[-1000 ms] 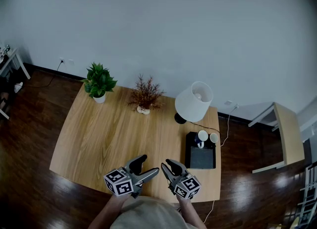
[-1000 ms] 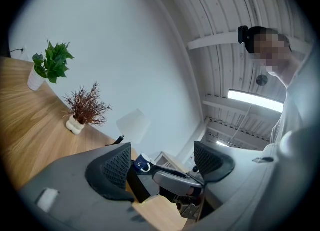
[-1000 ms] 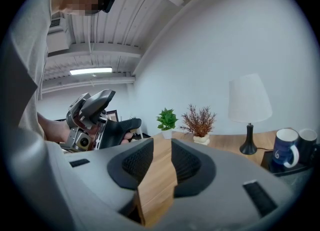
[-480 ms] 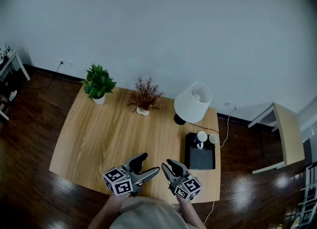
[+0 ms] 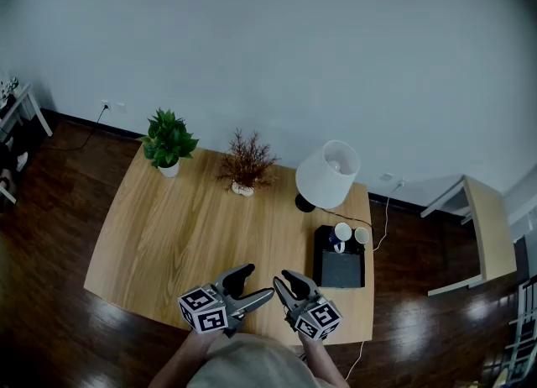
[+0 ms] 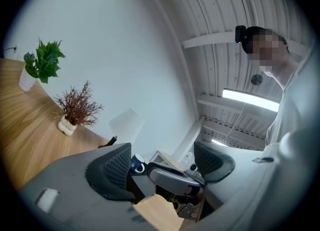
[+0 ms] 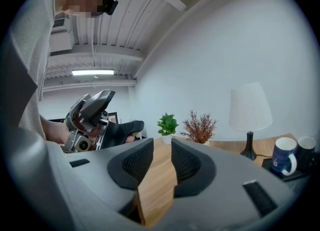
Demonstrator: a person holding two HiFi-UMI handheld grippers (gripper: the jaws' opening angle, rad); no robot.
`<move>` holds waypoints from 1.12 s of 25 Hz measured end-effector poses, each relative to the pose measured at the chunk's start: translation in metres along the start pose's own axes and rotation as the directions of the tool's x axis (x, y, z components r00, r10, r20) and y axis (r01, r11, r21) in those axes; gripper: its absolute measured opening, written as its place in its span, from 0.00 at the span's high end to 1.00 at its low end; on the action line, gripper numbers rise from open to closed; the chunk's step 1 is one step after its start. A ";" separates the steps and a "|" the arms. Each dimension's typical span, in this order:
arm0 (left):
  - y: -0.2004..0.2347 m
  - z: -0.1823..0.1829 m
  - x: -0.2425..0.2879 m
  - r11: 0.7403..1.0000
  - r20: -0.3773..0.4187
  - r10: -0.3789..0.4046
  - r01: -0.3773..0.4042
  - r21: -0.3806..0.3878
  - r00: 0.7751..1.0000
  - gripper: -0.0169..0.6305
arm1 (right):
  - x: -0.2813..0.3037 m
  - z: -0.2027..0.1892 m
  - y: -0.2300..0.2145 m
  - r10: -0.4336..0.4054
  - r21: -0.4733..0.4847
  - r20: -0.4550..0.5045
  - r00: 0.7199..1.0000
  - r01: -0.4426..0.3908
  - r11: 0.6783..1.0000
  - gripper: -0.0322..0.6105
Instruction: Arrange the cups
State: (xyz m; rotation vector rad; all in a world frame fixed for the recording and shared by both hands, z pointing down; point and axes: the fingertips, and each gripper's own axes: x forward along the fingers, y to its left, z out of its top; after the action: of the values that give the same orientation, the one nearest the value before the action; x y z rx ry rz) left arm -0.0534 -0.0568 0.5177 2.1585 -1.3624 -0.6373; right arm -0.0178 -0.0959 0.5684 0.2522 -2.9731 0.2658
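Note:
Two white cups (image 5: 343, 230) and a dark blue cup (image 5: 334, 242) stand at the far end of a black tray (image 5: 340, 270) on the right of the wooden table (image 5: 176, 227). The right gripper view shows the blue cup (image 7: 284, 156) beside a darker one (image 7: 305, 150). Both grippers hover side by side at the table's near edge, far from the tray. My left gripper (image 5: 257, 281) (image 6: 164, 162) is wide open and holds nothing. My right gripper (image 5: 281, 280) (image 7: 159, 162) has only a narrow gap between its jaws, with nothing in it.
A potted green plant (image 5: 168, 138), a dried red-brown plant (image 5: 246, 159) and a white lamp (image 5: 327, 172) line the table's far edge. The lamp's cable runs past the tray. A small side table (image 5: 487, 227) stands on the dark floor to the right.

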 end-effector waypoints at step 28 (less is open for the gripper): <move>-0.003 -0.001 -0.003 1.000 0.002 -0.001 0.001 0.000 1.000 0.38 | -0.010 -0.004 -0.004 -0.027 -0.015 -0.009 1.000 0.027 1.000 0.79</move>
State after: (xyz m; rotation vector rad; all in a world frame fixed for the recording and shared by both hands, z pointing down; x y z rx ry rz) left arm -0.0521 -0.0528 0.5169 2.1593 -1.3619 -0.6402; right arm -0.0067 -0.0976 0.5713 0.2880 -2.9592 0.2409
